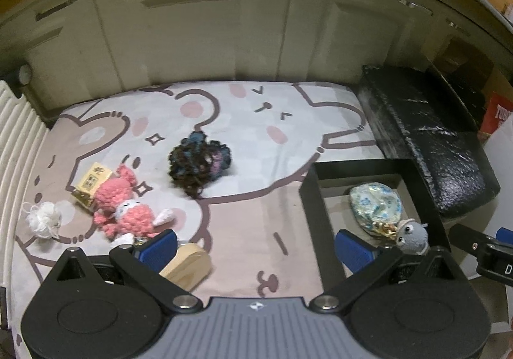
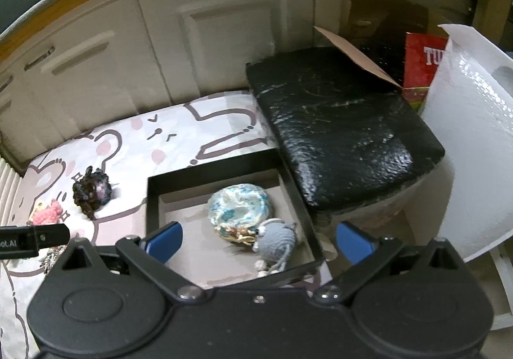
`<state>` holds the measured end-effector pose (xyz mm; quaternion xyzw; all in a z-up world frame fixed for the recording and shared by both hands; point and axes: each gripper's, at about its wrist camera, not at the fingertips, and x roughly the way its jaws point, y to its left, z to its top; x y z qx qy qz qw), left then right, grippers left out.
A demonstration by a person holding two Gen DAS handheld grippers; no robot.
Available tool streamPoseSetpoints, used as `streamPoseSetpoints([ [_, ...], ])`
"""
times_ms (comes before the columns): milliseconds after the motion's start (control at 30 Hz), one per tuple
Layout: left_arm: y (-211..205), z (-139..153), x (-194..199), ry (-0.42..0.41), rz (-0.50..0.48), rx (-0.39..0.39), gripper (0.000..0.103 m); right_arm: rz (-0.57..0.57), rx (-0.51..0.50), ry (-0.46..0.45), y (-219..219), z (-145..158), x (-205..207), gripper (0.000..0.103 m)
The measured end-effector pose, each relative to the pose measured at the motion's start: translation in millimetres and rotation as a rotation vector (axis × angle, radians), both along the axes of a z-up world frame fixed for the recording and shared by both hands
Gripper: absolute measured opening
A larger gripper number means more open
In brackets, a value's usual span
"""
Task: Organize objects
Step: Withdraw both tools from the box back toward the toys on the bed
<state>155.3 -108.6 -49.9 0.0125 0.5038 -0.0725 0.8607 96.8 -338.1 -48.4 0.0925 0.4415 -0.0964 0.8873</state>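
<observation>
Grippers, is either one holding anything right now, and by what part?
Nothing is held. The left gripper and the right gripper are both open and empty.

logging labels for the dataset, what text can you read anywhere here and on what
"TU", cut off, on the red box.
"ot.AI", cut off, on the left gripper body, seen from the right wrist.
"D", cut off, on the right gripper body, seen from the left wrist.
Yellow packet: print too blurred to read.

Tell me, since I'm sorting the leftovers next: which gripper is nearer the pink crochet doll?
Left. The left gripper hovers just in front of the pink crochet doll; the right gripper is over the black tray, well off to the side.
</observation>
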Motion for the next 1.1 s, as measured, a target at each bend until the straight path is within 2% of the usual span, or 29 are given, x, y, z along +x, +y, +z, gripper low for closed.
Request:
streamPoseSetpoints([
  [1100, 155, 9, -17, -0.058, 0.241, 0.038, 0.103, 0.250, 0.034, -0.032, 145, 6, 35, 0.103],
])
